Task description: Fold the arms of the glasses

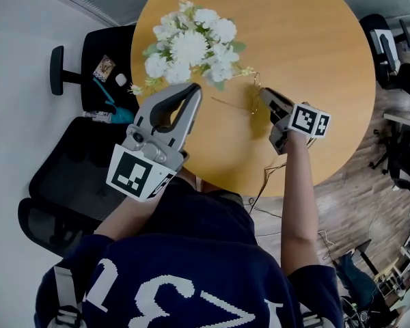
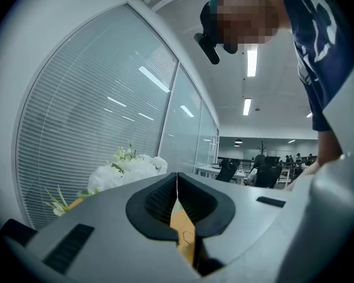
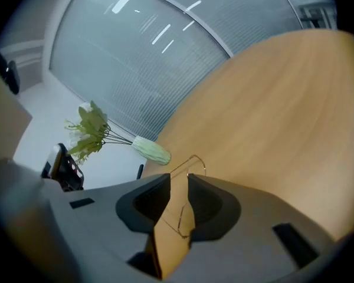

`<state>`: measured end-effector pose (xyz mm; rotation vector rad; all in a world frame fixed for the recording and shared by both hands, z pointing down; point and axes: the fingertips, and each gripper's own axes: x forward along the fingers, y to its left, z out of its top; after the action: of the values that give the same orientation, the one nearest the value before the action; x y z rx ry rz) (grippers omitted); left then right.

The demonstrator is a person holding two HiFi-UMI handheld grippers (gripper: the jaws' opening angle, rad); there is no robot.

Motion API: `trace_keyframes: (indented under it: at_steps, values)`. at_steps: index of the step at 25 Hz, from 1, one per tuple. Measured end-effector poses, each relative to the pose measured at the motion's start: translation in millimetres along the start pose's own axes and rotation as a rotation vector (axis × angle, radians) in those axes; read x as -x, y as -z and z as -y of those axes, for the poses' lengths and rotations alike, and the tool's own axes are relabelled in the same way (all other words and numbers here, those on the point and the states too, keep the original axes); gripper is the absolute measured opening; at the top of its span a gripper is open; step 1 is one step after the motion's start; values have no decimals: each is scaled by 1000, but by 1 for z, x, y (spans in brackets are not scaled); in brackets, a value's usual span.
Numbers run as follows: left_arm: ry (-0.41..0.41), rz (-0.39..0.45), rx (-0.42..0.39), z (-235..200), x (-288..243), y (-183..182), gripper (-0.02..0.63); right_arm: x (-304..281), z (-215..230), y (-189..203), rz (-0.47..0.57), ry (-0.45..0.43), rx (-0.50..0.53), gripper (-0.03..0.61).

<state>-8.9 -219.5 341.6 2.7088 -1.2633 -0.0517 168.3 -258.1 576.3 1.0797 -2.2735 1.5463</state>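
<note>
Pinching thin gold wire glasses [image 3: 193, 156], right gripper [image 3: 180, 177]

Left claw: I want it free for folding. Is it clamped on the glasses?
No, the left claw is closed, tips touching, nothing between them.

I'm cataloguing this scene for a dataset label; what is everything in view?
Round wooden table: one, tan, centre.
Bouquet of flowers: one, white and green, table's far left.
Thin wire-frame glasses: one pair, gold, at the right gripper's tips.
Office chairs: several, black, beside the table.
Small items: a few, mixed colours, on a left chair's seat.
Left gripper: one, grey, jaws together, near the flowers.
Right gripper: one, grey, jaws slightly apart round the glasses' wire; grip unclear.
</note>
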Motion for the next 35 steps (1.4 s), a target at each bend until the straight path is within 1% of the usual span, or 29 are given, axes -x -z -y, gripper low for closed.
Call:
trace_keyframes:
  at_steps: [2,7,9,10,12,13,18,28,31,35]
  values:
    - [-6,-11,0,-2,1,4,17,-9,8,4,-38,-21,-47,114]
    - [-22,-25,7,-5,2,10,17,-23,21,15,-134,-21,-88,113]
    - [-27,-31,7,-7,3,12,17,-26,20,18,-151,-29,-103,92]
    - [-28,-34,7,-7,4,12,17,-26,19,18,-151,-30,-104,67]
    - [-32,-35,8,-8,5,13,17,-24,18,17,-151,-20,-89,35]
    - [-33,-34,8,-8,5,13,17,-23,16,17,-150,-20,-83,32]
    - [-24,-28,-1,-5,4,7,17,-8,1,12,-110,-45,-73,31]
    - [41,14,-28,23,11,-13,17,55,-53,-1,-14,-84,16,31]
    - [50,13,-26,33,18,-16,17,71,-69,-3,20,-103,17,31]
    - [74,32,-31,45,29,-20,17,87,-90,-4,69,-134,22,31]
